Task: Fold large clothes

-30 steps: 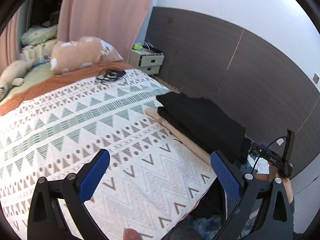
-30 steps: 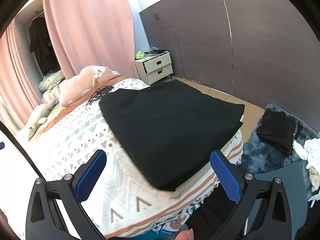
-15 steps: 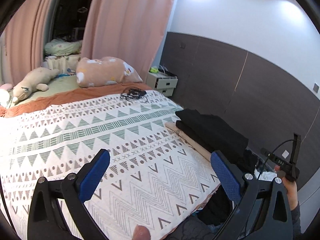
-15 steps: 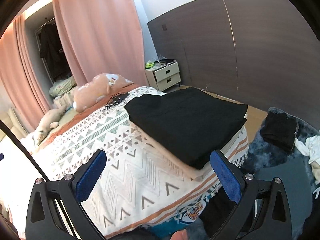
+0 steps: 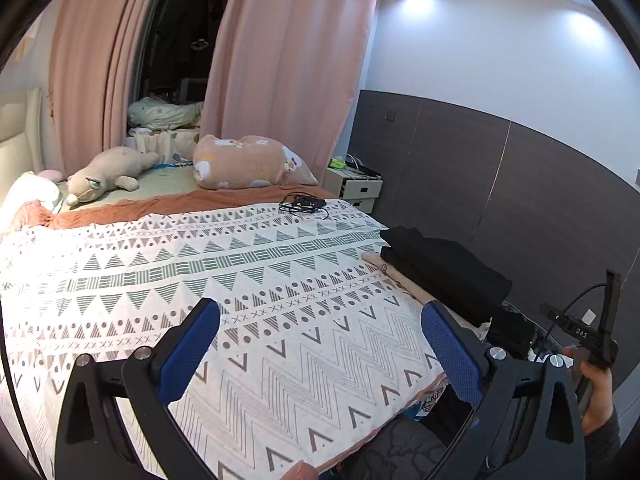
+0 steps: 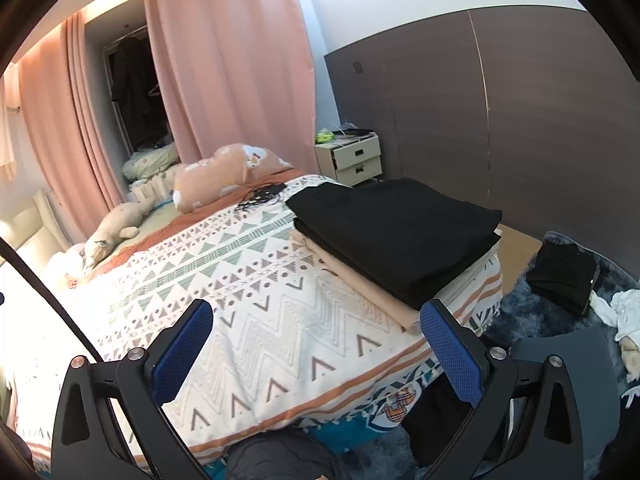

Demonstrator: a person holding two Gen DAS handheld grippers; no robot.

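Observation:
A folded black garment (image 6: 396,232) lies on top of a folded beige garment (image 6: 360,284) at the right corner of the patterned bed cover (image 6: 248,304). The same stack (image 5: 444,268) shows at the bed's right edge in the left wrist view. My left gripper (image 5: 320,336) is open and empty, held above the near part of the bed cover (image 5: 224,280). My right gripper (image 6: 316,336) is open and empty, raised above the bed's near edge, short of the stack.
Plush toys (image 5: 108,172) and a pillow (image 5: 248,160) lie at the head of the bed, with black cables (image 5: 302,202) nearby. A nightstand (image 6: 352,156) stands by the dark wall. Dark clothes (image 6: 564,272) and white cloth (image 6: 624,308) lie on the blue rug.
Both grippers have drawn back and risen from the bed, staying open. The black stack now looks smaller and farther in both views, and more of the room shows.

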